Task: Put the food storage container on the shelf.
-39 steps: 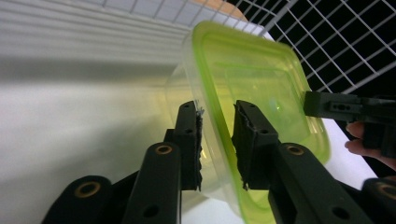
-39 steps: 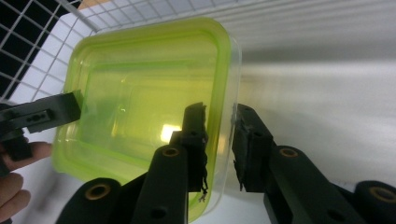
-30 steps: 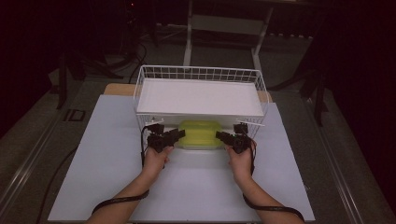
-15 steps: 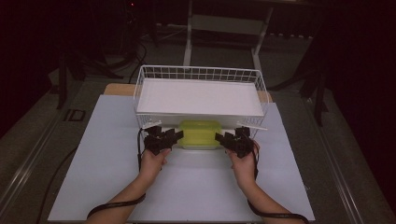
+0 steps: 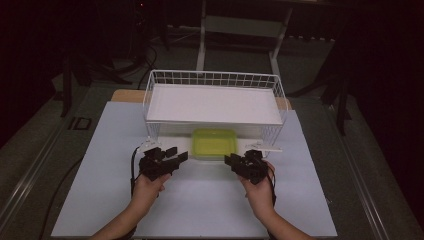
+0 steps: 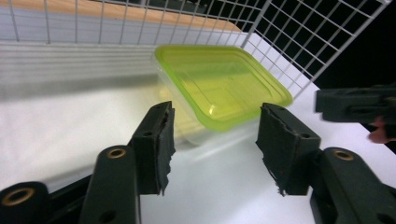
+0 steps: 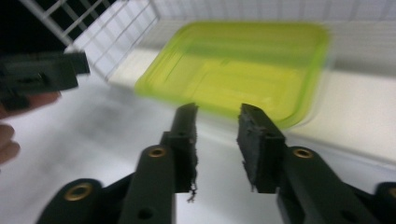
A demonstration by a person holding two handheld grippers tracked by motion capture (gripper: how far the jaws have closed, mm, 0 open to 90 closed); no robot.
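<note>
A yellow-green lidded container [image 5: 214, 142] rests on the white table under the front edge of the wire basket [image 5: 215, 77]. My left gripper [image 5: 176, 154] is a short way off its left front corner, and my right gripper [image 5: 231, 160] is off its right front corner. Neither touches it. In the left gripper view the container [image 6: 219, 86] lies beyond the left gripper [image 6: 215, 109]. Its jaws have just been opening and hold nothing. In the right gripper view the right gripper [image 7: 218, 112] has just been closing, with a narrow empty gap, short of the container [image 7: 233, 70].
A white board [image 5: 212, 104] covers the top of the wire basket, whose mesh walls stand behind and beside the container. The white table sheet [image 5: 200, 205] spreads around both hands. Dark floor and stand legs [image 5: 202, 30] lie beyond the table.
Both grippers have come away from the container's sides and drawn back toward the person. The container stays where it was under the basket's front edge.
</note>
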